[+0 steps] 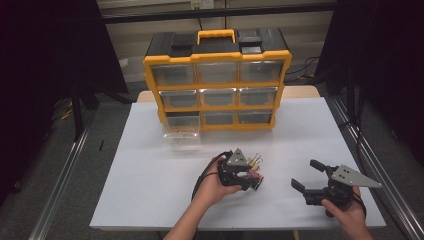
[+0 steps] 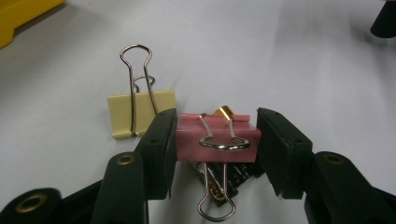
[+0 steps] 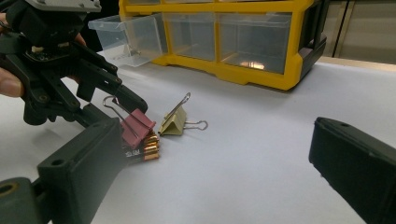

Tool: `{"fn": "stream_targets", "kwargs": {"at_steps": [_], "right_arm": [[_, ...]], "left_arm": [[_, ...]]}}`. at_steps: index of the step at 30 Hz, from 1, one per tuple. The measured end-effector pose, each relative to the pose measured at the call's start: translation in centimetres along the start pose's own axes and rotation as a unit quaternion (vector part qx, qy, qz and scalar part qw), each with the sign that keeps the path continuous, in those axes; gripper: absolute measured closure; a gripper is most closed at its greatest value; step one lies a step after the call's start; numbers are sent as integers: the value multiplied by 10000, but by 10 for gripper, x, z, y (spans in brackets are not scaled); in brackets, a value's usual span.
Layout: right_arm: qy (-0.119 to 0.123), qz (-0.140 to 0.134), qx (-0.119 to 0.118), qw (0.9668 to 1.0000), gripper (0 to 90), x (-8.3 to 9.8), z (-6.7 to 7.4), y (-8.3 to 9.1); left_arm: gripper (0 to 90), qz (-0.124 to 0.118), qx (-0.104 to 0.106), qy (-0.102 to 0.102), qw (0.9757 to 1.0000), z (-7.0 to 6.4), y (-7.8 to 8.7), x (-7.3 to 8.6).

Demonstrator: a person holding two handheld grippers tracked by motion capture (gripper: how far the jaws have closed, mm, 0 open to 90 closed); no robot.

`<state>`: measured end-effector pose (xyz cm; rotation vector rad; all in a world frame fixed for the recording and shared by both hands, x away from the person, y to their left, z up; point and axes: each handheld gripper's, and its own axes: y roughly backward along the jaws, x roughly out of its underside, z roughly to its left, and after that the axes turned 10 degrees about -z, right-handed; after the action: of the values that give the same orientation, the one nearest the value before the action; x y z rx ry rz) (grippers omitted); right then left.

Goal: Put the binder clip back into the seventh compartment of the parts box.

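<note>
A pink binder clip [image 2: 217, 140] lies on top of a few black, gold-tipped batteries [image 2: 219, 179] on the white table. My left gripper [image 2: 217, 116] has one jaw on each end of the pink clip, and both pads touch it. A pale yellow binder clip [image 2: 123, 114] sits just beyond, to the left. In the high view my left gripper [image 1: 252, 177] is at the table's front centre, over the small pile with the yellow clip [image 1: 254, 161]. My right gripper [image 1: 306, 174] stands open to its right with nothing between its jaws. The right gripper view faces the pink clip [image 3: 137, 125].
A yellow and black drawer organizer [image 1: 217, 55] stands at the back of the white table sheet [image 1: 150, 190]. A clear drawer [image 1: 181, 135] is pulled out of its bottom left slot. Metal rails run along both sides of the table.
</note>
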<state>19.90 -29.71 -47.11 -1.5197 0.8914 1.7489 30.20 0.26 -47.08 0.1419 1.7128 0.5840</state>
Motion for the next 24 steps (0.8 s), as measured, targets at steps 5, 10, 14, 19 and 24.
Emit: {"fn": "stream_targets", "kwargs": {"at_steps": [5, 10, 14, 19, 24], "right_arm": [[-1, -6, 15, 10000, 26, 0, 0, 0], [7, -5, 11, 10000, 26, 0, 0, 0], [4, 1, -5, 10000, 26, 0, 0, 0], [1, -2, 13, 10000, 26, 0, 0, 0], [20, -11, 4, 10000, 25, -1, 0, 0]], "left_arm": [[500, -53, -15, 105, 9999, 2, 8, -6], [500, -13, -71, 180, 9998, 6, 19, -12], [500, -151, -80, 356, 9992, 10, 26, -15], [500, -130, -174, 429, 9988, 15, 35, -18], [500, -116, -252, 497, 9984, 20, 43, -21]]}}
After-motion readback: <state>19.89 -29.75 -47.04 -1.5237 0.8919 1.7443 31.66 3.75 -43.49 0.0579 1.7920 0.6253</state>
